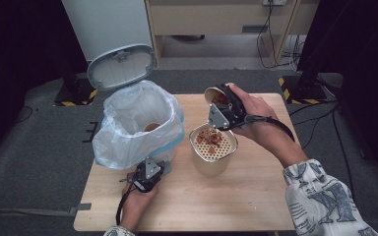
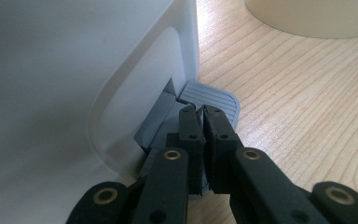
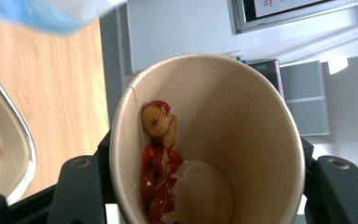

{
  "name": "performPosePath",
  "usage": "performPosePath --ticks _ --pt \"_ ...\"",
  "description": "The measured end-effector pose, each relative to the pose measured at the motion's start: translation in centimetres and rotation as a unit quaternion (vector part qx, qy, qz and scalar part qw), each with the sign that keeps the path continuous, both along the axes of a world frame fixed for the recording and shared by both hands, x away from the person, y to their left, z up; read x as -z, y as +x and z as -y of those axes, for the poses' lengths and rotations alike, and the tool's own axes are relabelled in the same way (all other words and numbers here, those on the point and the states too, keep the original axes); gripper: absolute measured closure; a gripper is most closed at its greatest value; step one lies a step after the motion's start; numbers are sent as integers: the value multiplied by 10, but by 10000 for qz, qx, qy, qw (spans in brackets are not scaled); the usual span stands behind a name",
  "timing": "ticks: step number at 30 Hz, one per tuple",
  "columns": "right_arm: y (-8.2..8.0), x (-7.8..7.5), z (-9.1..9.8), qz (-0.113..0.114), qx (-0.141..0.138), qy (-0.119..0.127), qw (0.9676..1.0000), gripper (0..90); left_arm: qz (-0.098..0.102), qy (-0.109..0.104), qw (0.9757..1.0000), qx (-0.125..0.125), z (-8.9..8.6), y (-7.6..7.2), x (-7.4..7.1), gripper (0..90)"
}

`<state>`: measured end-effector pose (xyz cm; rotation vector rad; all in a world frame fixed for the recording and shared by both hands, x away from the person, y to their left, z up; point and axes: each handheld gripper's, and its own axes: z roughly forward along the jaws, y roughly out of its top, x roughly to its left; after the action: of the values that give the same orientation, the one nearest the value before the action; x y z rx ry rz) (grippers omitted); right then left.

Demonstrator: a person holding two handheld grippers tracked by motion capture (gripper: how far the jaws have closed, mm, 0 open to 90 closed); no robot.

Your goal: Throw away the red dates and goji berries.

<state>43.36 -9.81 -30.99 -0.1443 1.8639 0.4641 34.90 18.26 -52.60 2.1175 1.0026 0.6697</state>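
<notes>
two grippers are working: right gripper [image 1: 220,105] is clasping a tilted cup [image 3: 205,140] at centre frame; left gripper [image 2: 200,114], jaws clenched, is pressing the bin pedal [image 2: 212,99] lower left.

Even overhead light on the table, dark surroundings, soft close-up views.

In the high view the table [image 1: 256,196] is evenly lit while both upper corners fall into near black; the picture is slightly soft. A bright glare patch is seen on the wood beside the white bin wall [image 2: 74,70] in the left gripper view, and the black jaws are blurred at the bottom edge. In the right gripper view the paper cup [image 3: 242,130] is sharp, the metal rim [image 3: 9,144] at left is smeared, and the background is overexposed.
</notes>
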Motion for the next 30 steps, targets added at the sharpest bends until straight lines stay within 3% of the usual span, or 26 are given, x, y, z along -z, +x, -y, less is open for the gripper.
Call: performPosePath --ticks 4,9,14,16,19,26,30 --pt "3 -3 -6 -399 -104 422 9983 378 -6 -4 10000 -2 0 0 0 857" --pt "8 -7 -13 -813 -209 954 9919 379 -18 -22 10000 4 0 0 0 856" --pt "13 -13 -17 -1244 -281 1455 9811 377 -1 4 10000 0 0 0 0 855" --pt "15 -14 -19 -1454 -330 1672 9746 376 -3 5 10000 3 0 0 0 855" --pt "16 -16 -21 -1628 -386 1834 9687 375 -3 9 10000 3 0 0 0 855" --pt "18 -19 -29 -1940 -468 2144 9561 374 -6 2 10000 5 0 0 0 854" --pt "19 -22 -30 -2035 -492 2269 9512 373 -5 -6 10000 4 0 0 0 855"
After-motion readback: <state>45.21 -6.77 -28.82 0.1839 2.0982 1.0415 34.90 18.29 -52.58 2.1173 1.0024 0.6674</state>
